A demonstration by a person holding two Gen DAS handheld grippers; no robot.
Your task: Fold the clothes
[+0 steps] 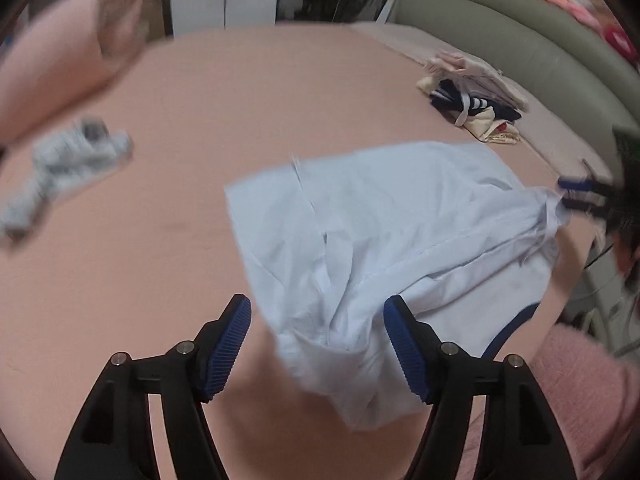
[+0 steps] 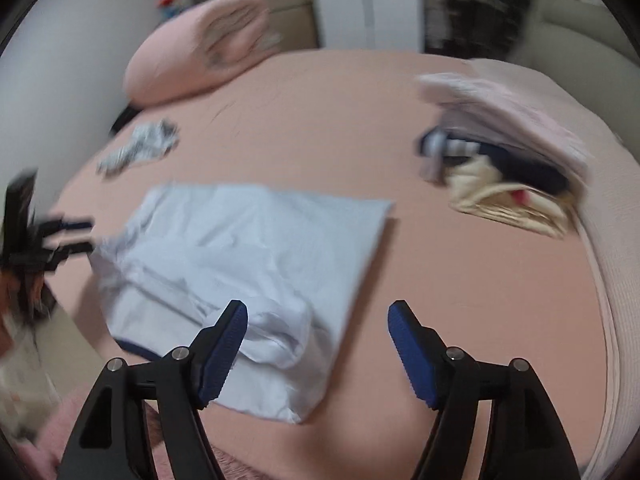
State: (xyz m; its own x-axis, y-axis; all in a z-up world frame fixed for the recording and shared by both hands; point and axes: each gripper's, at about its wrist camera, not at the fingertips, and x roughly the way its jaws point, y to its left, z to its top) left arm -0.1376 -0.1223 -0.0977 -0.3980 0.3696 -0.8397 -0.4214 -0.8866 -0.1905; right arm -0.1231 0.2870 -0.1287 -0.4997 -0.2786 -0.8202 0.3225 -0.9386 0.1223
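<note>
The pale blue garment (image 1: 380, 232) is lying partly folded on the pink bed (image 1: 200, 120), a flat panel stretching away across the sheet and a bunched, creased corner sagging near the front edge of the mattress, with a dark blue trim showing at its lower side. The left tongs (image 1: 318, 344) are hovering right over that bunched corner, pads spread apart, the cloth sitting loose between them and neither pad pressing on it, though the right-hand pad is just beside the fabric. The right tongs (image 2: 318, 350) are standing wide open too, at the other end of the garment; the left-hand pad is overlapping the rumpled white fold, the other pad is hanging over bare sheet, and nothing is being pinched. Each pair of tongs is showing up, blurred, at the edge of the other's view, just beside the garment's far end. Further out, a small grey-and-white patterned piece of clothing (image 1: 68, 168) is lying crumpled on the sheet, well apart from the blue one. On the opposite side a pile of clothes (image 2: 504, 168) is resting near the bed's edge, cream, navy with white stripes, and pale pink on top. A pink pillow (image 2: 188, 52) is sitting at the far end of the bed, and a fuzzy pink sleeve (image 1: 580, 392) is showing at the near edge.
</note>
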